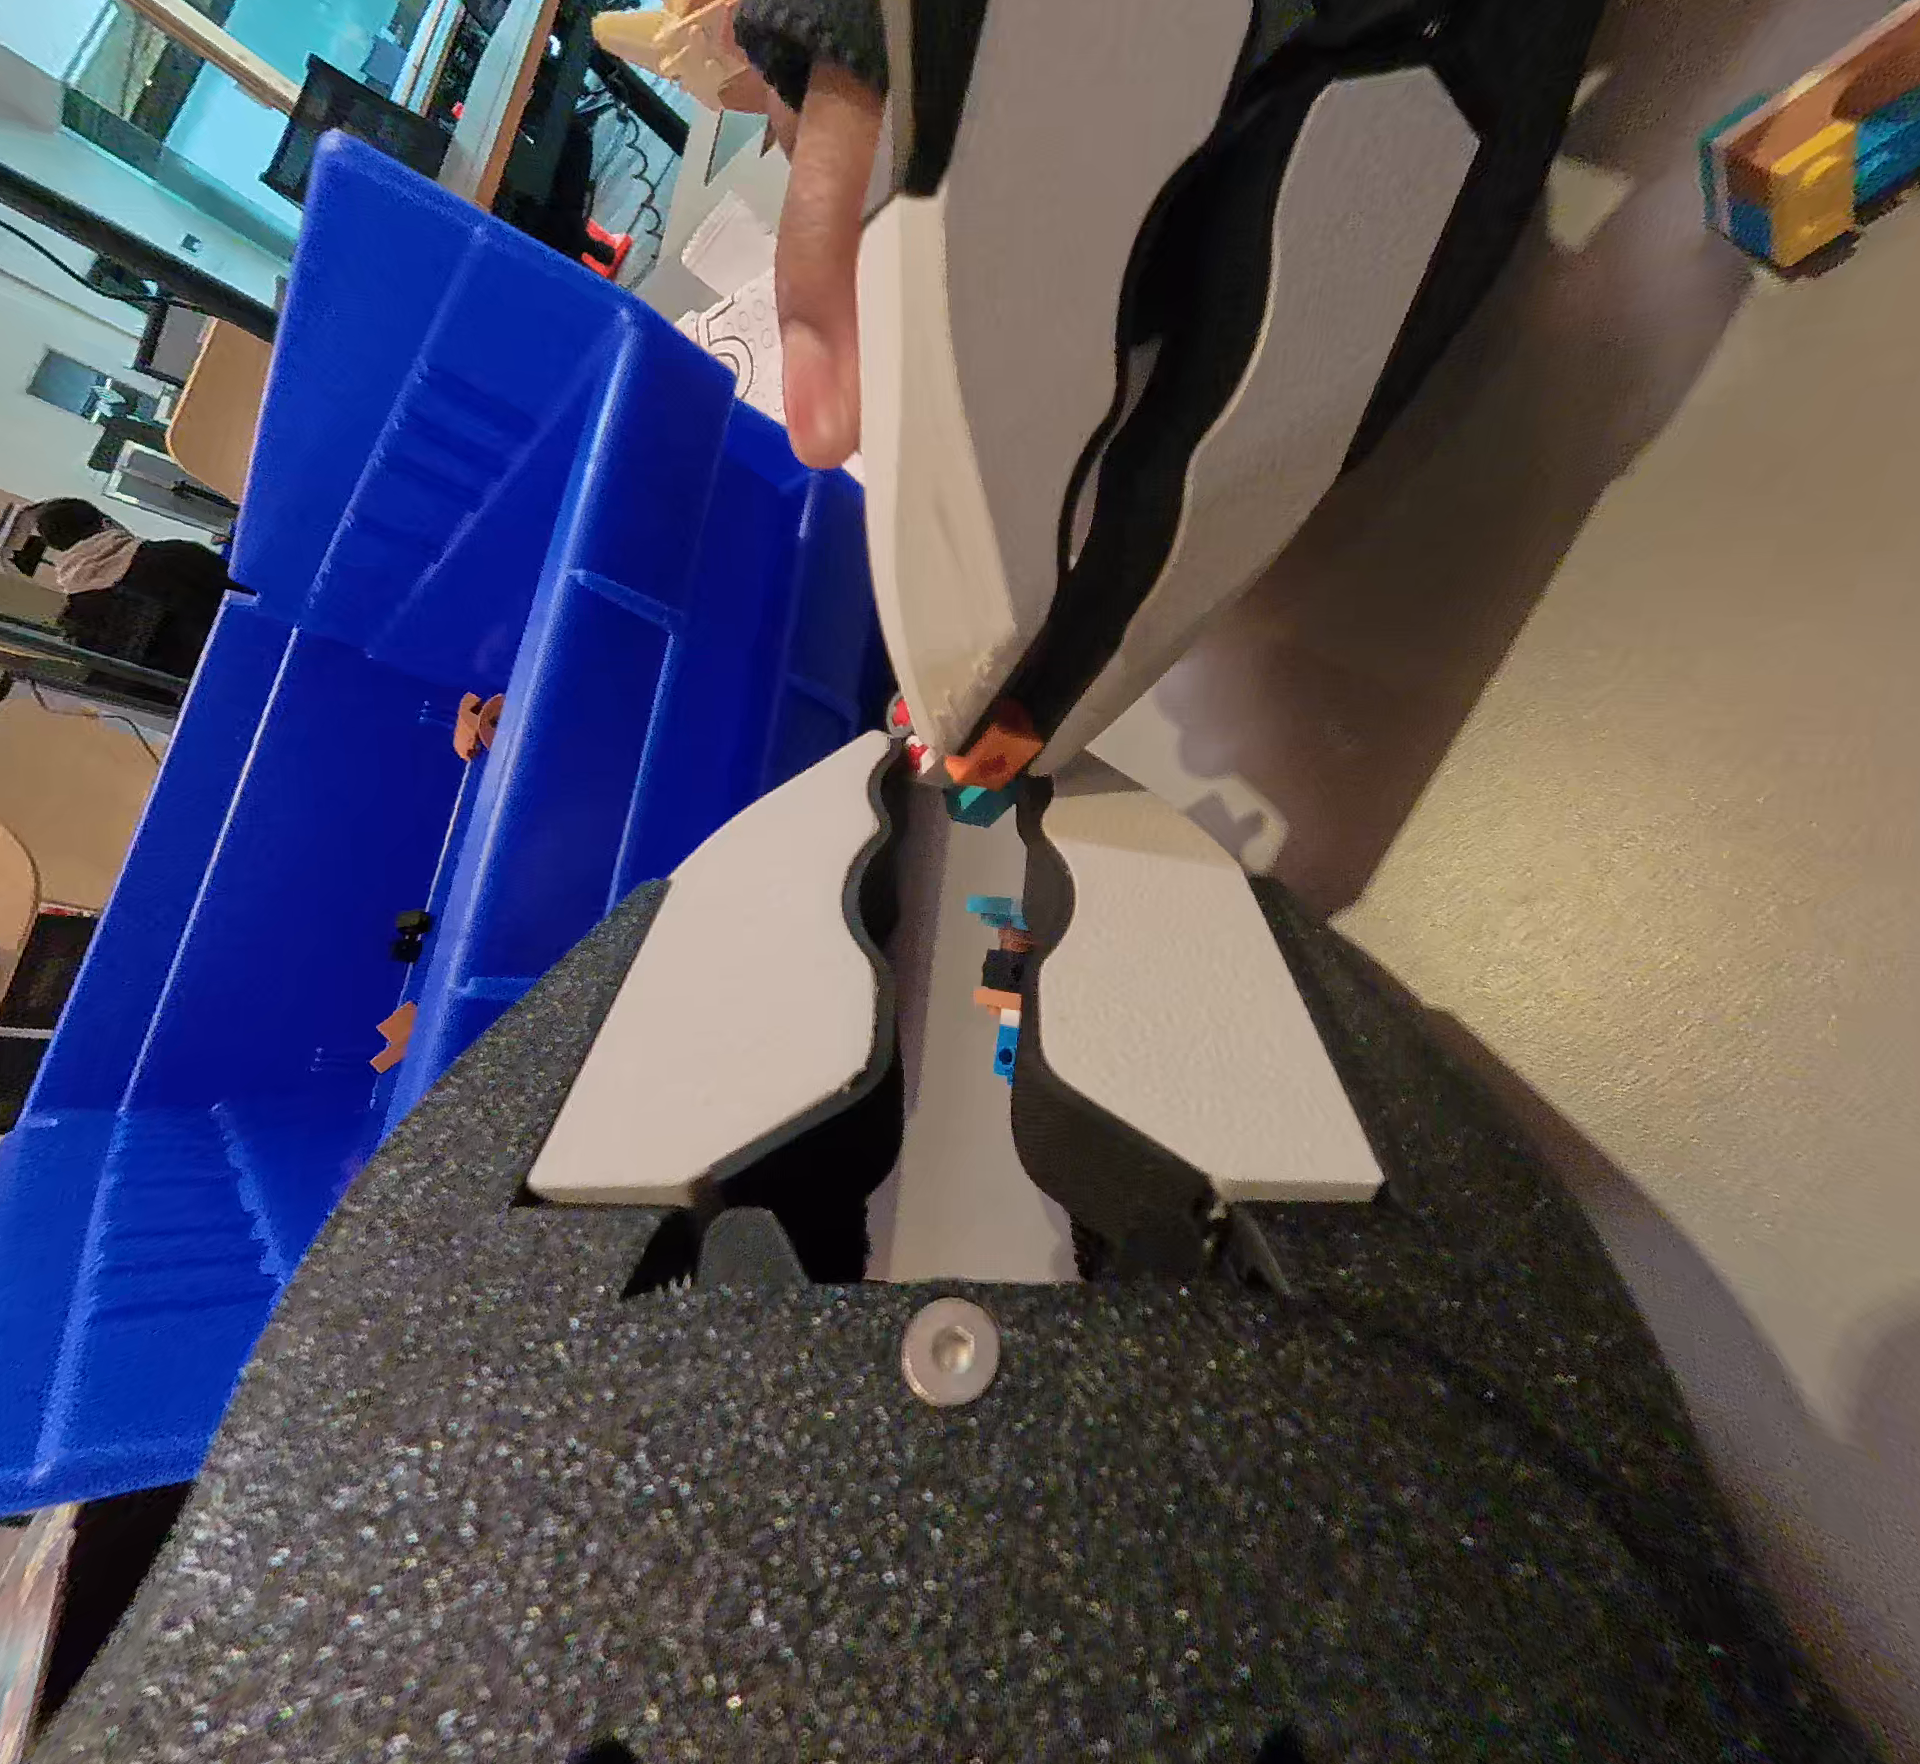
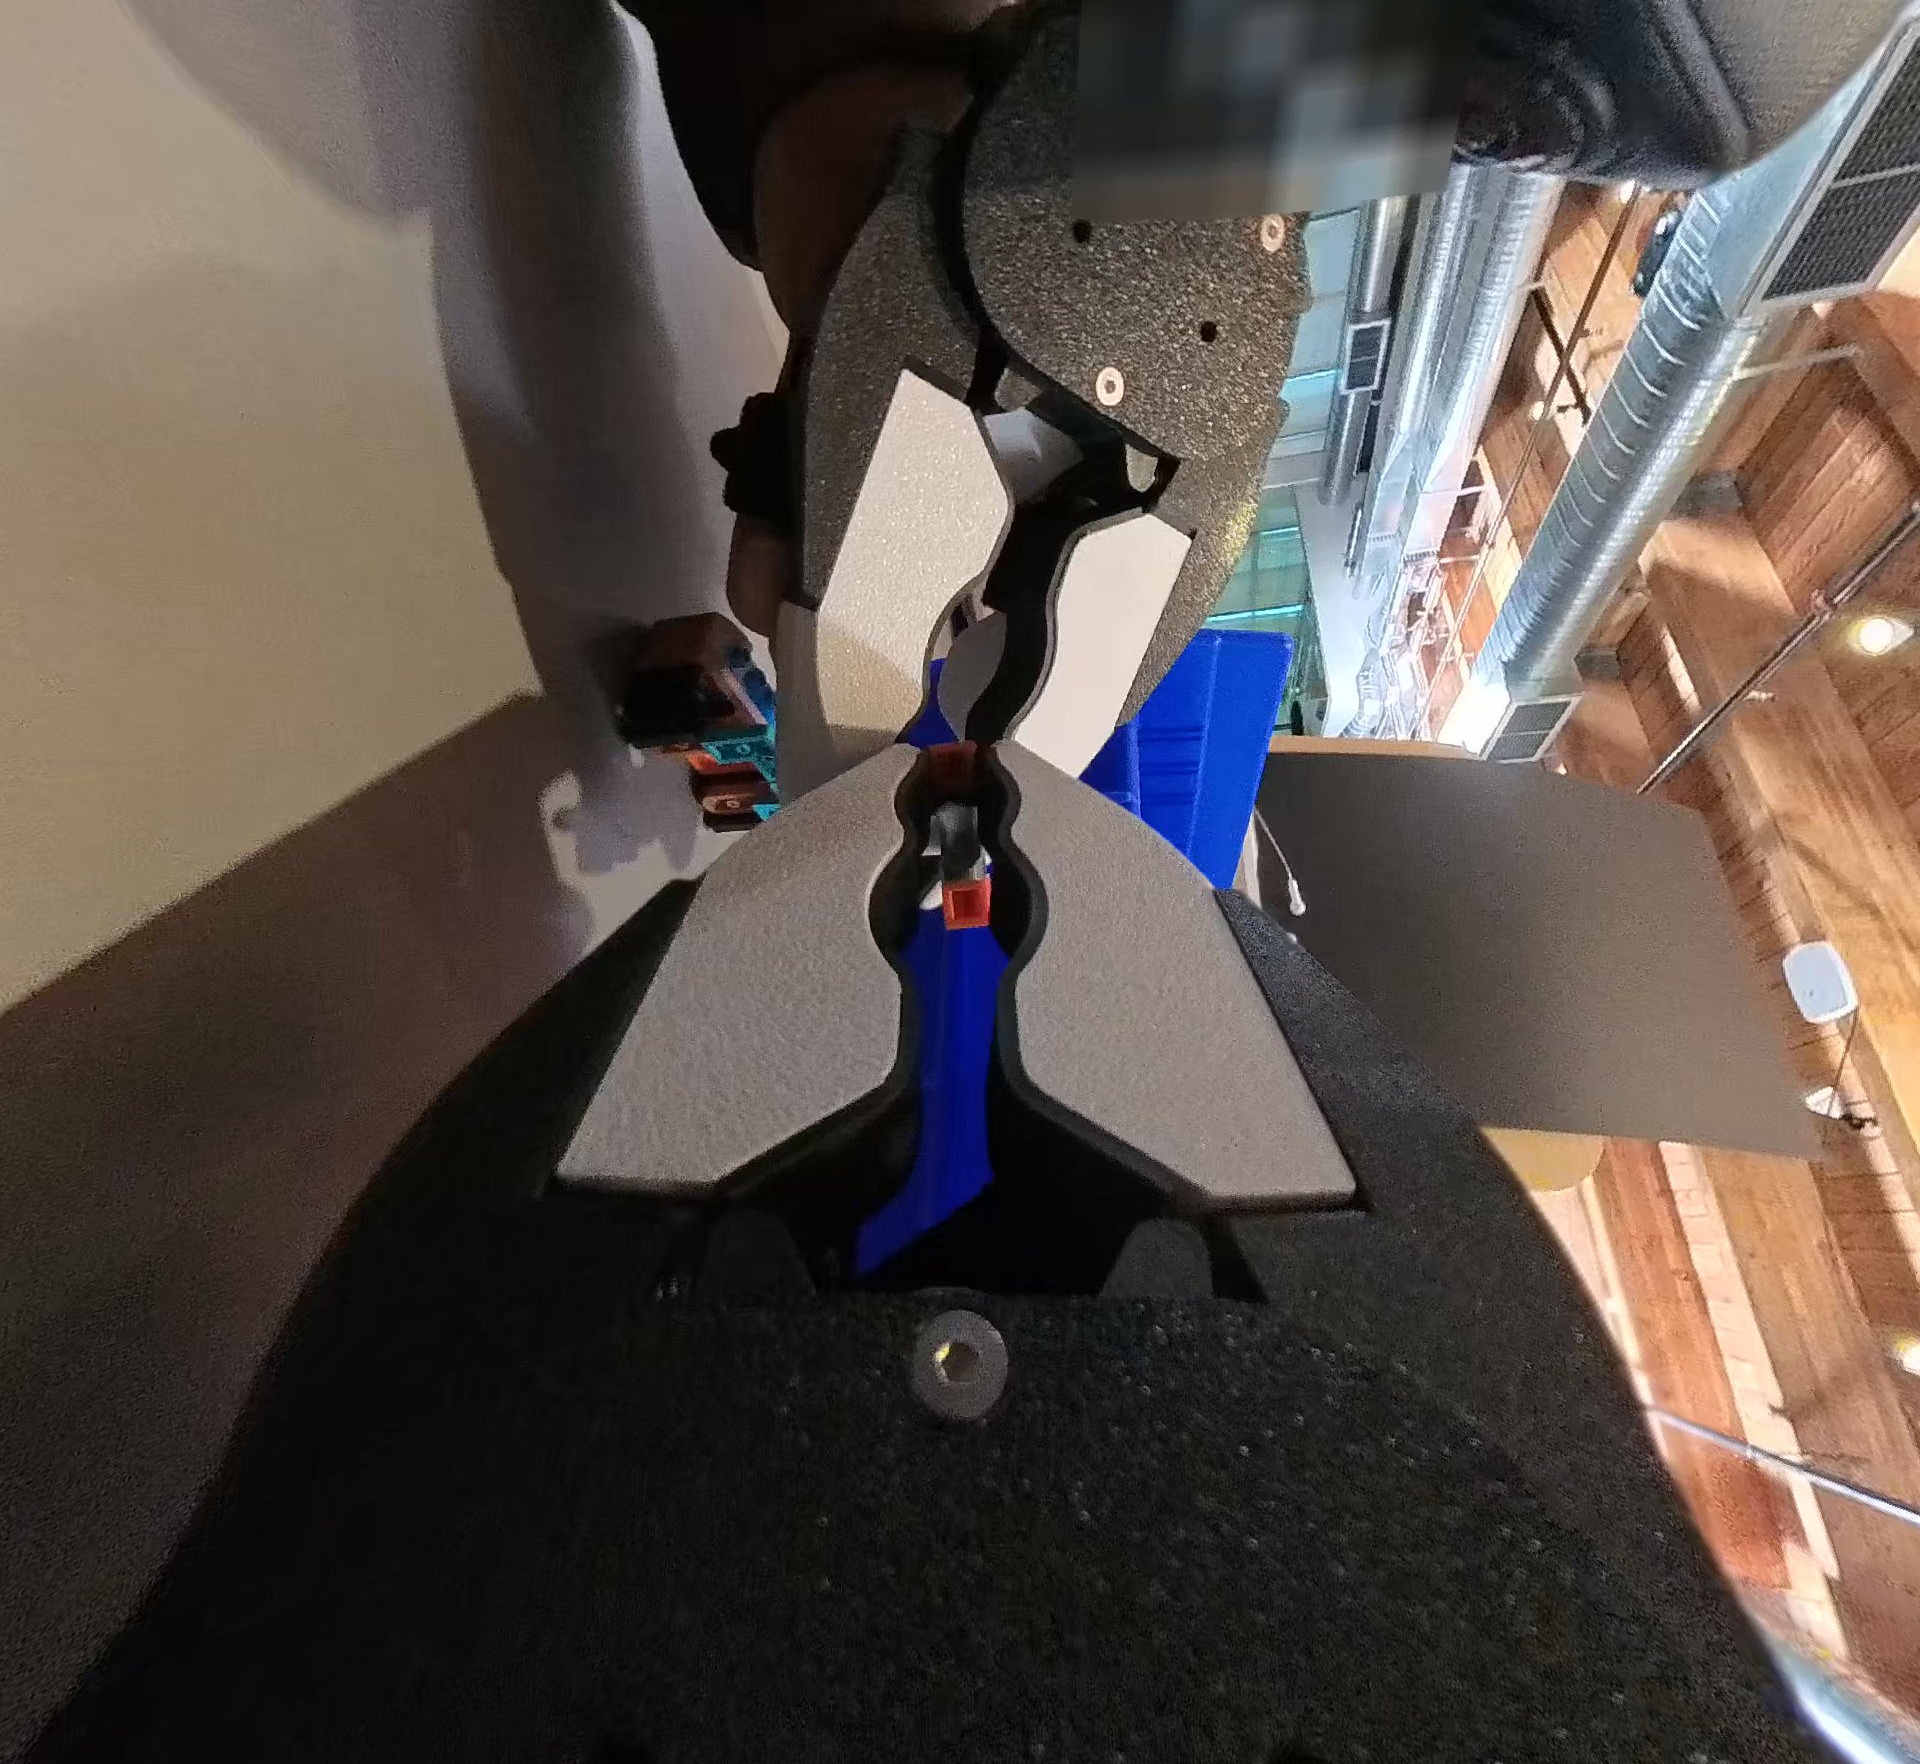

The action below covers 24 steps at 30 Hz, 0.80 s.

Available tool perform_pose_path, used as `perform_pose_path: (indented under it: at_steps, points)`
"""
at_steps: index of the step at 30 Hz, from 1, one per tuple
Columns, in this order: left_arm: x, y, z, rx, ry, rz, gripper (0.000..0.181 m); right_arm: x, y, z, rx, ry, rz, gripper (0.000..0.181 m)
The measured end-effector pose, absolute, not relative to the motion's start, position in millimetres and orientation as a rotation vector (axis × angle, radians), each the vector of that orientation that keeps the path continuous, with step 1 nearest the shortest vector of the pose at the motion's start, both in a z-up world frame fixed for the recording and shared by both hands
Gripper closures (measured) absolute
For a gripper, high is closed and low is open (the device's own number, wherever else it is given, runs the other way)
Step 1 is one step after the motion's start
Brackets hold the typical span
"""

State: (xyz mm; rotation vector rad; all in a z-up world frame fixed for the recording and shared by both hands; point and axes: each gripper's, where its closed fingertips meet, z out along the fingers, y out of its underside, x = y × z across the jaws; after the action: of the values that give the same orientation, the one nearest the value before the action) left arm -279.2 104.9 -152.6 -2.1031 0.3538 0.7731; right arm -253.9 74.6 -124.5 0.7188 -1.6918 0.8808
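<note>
small plastic bricks [image 1: 982,774], an orange one stacked against a teal one with a bit of red beside them, sit pinched right where the two tools meet tip to tip above the bench [image 1: 1558,883]. left tool [image 1: 966,795] has its pale grey, wavy-edged fingers [image 1: 758,976] drawn nearly together at the tips, nipping the teal end of the stack. its body is coarse, speckled black foam-like material with a steel hex screw set in the middle. right tool [image 1: 1013,743] reaches from the opposite side, its smooth curved fingers pressed onto the orange brick; a person's bare finger [image 1: 821,280] lies along its side, a black knitted cuff behind it.

in the right wrist view the same meeting shows from the other side: right tool [image 2: 956,758] with matte grey fingers closed on a small square red-orange brick [image 2: 954,764], and the left tool [image 2: 982,727] opposite, tips against the same piece. a second red-orange brick [image 2: 964,906] with a grey piece shows in the gap lower down; whether it joins the pinched one i cannot tell.

a glossy blue plastic bin [image 1: 468,779] with ribbed walls stands just beside the tools, a few tiny brown and black pieces inside. a blocky bar of brown, yellow and teal bricks [image 1: 1818,156] lies well apart on the smooth beige bench.
</note>
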Motion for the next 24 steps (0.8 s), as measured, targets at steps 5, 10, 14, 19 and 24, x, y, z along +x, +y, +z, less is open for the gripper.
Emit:
perform_pose_path:
  at_steps: [5, 10, 14, 19, 24]
  points:
    - [-283.1, 103.1, -148.1, -2.082, 0.343, 0.801, 0.161, -257.3, 75.4, -121.8, 0.703, -1.670, 0.888, 0.173]
    - [-290.9, 94.6, -140.8, -2.049, 0.314, 0.786, 0.161, -259.1, 82.2, -101.5, 0.594, -1.674, 1.039, 0.169]
    - [-285.7, 96.6, -139.7, -2.031, 0.310, 0.706, 0.161, -268.7, 91.3, -100.4, 0.571, -1.701, 1.030, 0.166]
    - [-283.7, 96.5, -141.0, -2.030, 0.299, 0.646, 0.161, -269.1, 89.8, -110.4, 0.611, -1.727, 0.984, 0.165]
    - [-283.8, 94.2, -134.9, -2.005, 0.274, 0.603, 0.161, -271.1, 93.3, -105.5, 0.589, -1.732, 0.998, 0.163]
